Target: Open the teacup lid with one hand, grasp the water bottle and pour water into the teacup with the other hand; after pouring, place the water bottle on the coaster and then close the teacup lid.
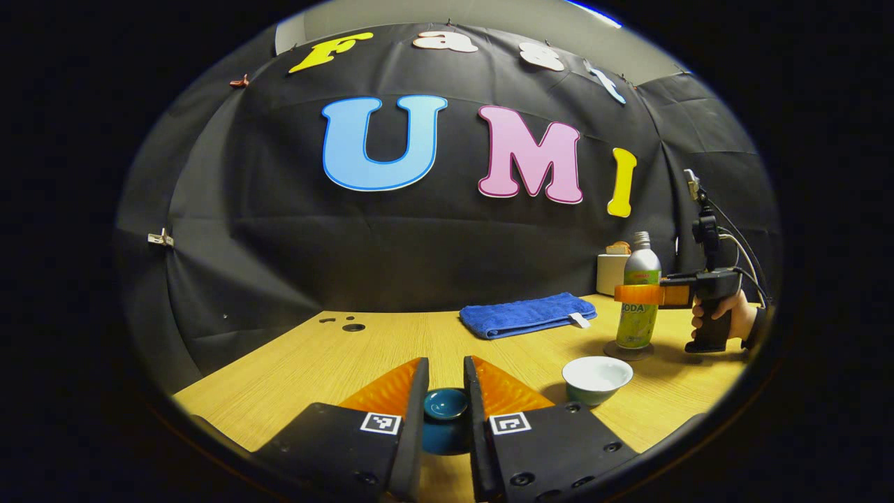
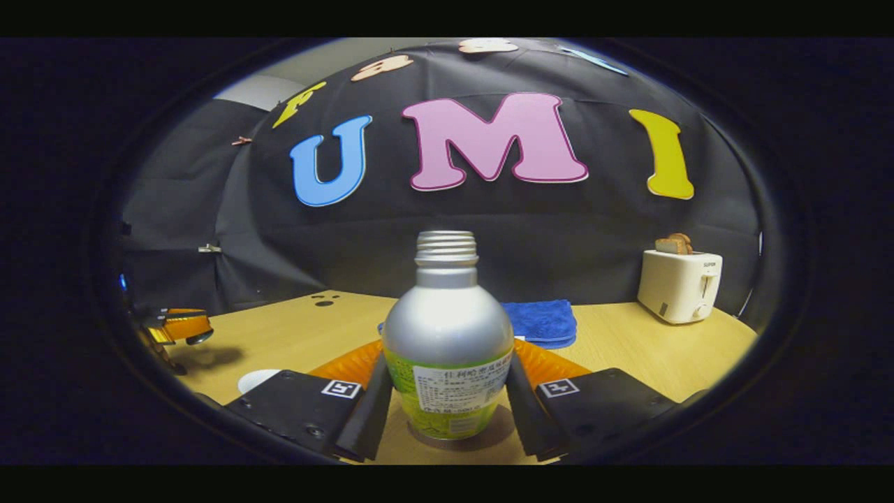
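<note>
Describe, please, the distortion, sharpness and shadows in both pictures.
Left gripper view: fisheye bends the table edge, the image is sharp, and the bottle casts a soft shadow. Right gripper view: the bottle looms bulged and slightly soft; the toaster leans.

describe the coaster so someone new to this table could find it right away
Start at the folded blue towel at the back of the wooden table, then look toward the right gripper. The coaster is the dark round disc under the green-labelled water bottle, just behind the open white teacup.

Teal lid (image 1: 445,404) — blue towel (image 1: 525,314) — silver-green bottle (image 2: 447,335).
</note>
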`<state>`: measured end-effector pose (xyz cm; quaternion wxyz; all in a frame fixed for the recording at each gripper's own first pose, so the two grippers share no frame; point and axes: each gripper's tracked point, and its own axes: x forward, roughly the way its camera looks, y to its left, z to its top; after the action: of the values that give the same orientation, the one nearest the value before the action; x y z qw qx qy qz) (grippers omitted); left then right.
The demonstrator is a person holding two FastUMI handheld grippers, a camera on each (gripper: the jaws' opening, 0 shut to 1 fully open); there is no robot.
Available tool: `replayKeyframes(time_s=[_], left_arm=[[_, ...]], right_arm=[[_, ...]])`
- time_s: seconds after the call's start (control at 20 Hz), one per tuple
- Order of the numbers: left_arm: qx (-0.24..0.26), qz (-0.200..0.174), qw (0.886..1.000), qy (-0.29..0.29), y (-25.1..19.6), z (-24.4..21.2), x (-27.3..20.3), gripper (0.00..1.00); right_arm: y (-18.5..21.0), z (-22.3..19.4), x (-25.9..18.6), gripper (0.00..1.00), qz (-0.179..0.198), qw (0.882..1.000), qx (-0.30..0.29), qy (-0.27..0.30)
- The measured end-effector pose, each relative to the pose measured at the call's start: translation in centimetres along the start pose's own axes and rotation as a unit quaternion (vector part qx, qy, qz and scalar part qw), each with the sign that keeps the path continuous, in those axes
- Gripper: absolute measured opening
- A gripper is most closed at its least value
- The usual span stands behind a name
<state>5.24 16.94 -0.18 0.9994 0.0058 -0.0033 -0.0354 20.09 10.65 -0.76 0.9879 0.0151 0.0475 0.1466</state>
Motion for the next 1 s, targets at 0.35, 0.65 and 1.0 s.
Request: replayKeyframes(time_s=[0.35, 0.65, 1.0], left_arm=[[0.000, 0.001, 1.000, 0.000, -0.1, 0.0, -0.1, 0.32], [0.001, 0.001, 1.000, 0.000, -0.1, 0.0, -0.1, 0.32], [0.000, 0.001, 1.000, 0.000, -0.1, -0.1, -0.1, 0.32]], right_arm=[[-0.5, -0.8, 0.0, 0.78, -0.015, 1.000, 0.005, 0.001], [-1.2, -1.0, -0.4, 0.82, -0.027, 0.999, 0.022, 0.006], [-1.0, -1.3, -1.7, 1.00, -0.052, 0.998, 0.026, 0.017]])
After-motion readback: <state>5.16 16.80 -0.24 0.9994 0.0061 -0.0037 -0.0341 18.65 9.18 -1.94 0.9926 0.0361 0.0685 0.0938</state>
